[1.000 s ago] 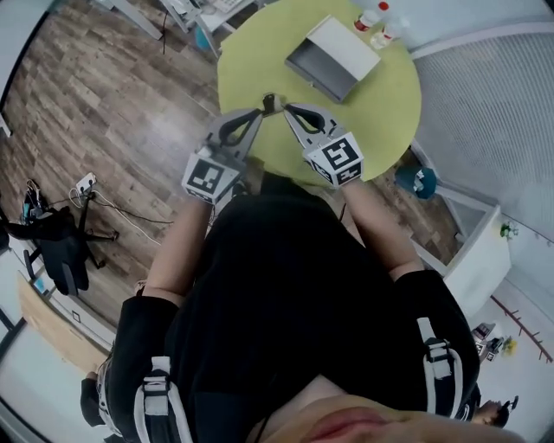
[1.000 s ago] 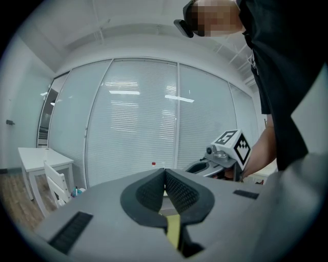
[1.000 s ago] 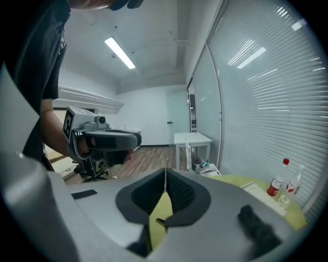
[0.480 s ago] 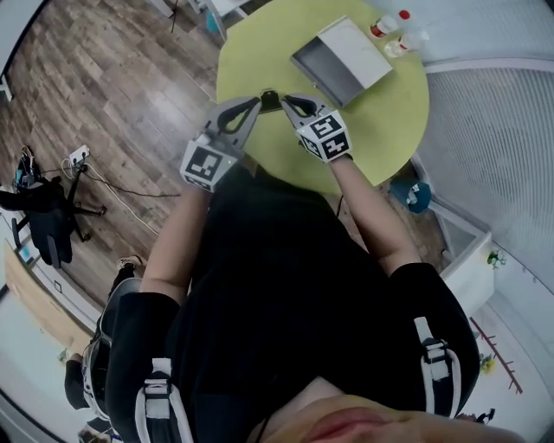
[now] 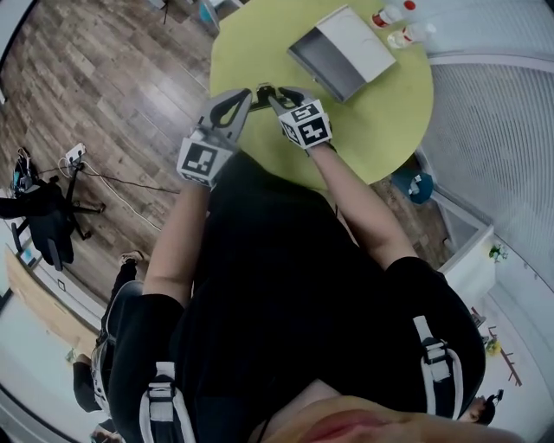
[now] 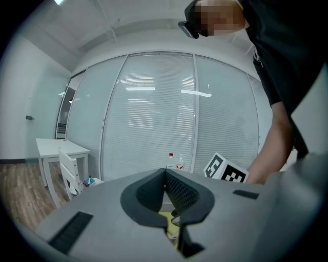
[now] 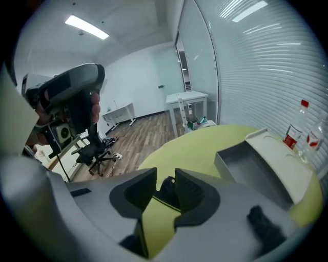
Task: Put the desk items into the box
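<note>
Head view shows the left gripper (image 5: 246, 97) and right gripper (image 5: 279, 95) meeting tip to tip over the near edge of the round green worktop (image 5: 381, 112). They are well short of the open box (image 5: 316, 69), which lies nearer the far edge by the bottles (image 5: 402, 26). Left jaws are together, with nothing seen between them. Right jaws have just been opening and stand apart around a small dark item (image 7: 166, 189), apparently not pressing it. Probably they are lining up a grip for carrying it to the box.
</note>
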Available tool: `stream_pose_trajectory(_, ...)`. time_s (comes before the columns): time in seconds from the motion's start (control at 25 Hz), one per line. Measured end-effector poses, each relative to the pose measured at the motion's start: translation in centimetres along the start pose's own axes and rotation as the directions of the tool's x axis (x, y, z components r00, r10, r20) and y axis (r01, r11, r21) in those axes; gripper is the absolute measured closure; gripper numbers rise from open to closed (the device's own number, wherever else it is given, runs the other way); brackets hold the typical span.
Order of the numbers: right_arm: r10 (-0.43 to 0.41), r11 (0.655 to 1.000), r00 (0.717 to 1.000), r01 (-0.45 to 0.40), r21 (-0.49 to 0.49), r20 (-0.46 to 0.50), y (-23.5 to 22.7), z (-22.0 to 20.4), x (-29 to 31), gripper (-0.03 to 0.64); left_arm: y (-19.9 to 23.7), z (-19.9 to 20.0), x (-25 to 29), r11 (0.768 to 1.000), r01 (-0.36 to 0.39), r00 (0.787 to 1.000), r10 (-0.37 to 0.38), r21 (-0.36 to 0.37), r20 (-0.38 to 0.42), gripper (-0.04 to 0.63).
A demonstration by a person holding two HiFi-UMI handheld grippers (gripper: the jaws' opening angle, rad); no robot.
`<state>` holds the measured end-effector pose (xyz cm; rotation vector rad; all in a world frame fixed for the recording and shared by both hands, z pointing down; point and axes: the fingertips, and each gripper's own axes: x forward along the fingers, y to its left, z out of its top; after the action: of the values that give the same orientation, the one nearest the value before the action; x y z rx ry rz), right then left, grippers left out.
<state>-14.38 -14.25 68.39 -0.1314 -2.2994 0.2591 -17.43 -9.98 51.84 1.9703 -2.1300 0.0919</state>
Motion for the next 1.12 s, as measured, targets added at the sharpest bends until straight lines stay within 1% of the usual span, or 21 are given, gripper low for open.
stream_pose_trajectory(0.16, -0.048, 0.996, 0.998, 0.051, 0.077, -0.042, -0.7, -0.9, 2.3, 0.482, 0.8, -1.5, 1.0, 0.999, 0.014, 1.0, -0.013, 0.038, -0.021, 0.584)
stream_pose_trajectory(0.48, -0.096, 0.976, 0.986, 0.121, 0.18, -0.139, -2.0, -3.2, 6.0, 0.436, 3.4, -2.6, 2.9, 0.999, 0.029, 0.999, -0.028, 0.02, -0.017, 0.584)
stream_pose_trajectory(0.68, -0.125, 0.965, 0.975, 0.162, 0.207, -0.183, -2.1, -4.3, 7.5, 0.402, 4.2, -3.4, 3.3, 0.999, 0.046, 0.999, -0.046, 0.016, -0.029, 0.584)
stream_pose_trajectory(0.92, -0.125, 0.944, 0.956, 0.197, 0.264, -0.266, -2.3, -5.9, 8.9, 0.353, 4.7, -4.2, 3.8, 0.998, 0.066, 0.997, -0.066, 0.0, -0.041, 0.584)
stream_pose_trajectory(1.12, -0.104, 0.928, 0.946, 0.203, 0.313, -0.306, -1.8, -6.4, 10.1, 0.339, 5.8, -4.9, 3.9, 0.997, 0.071, 0.996, -0.071, 0.01, -0.048, 0.584)
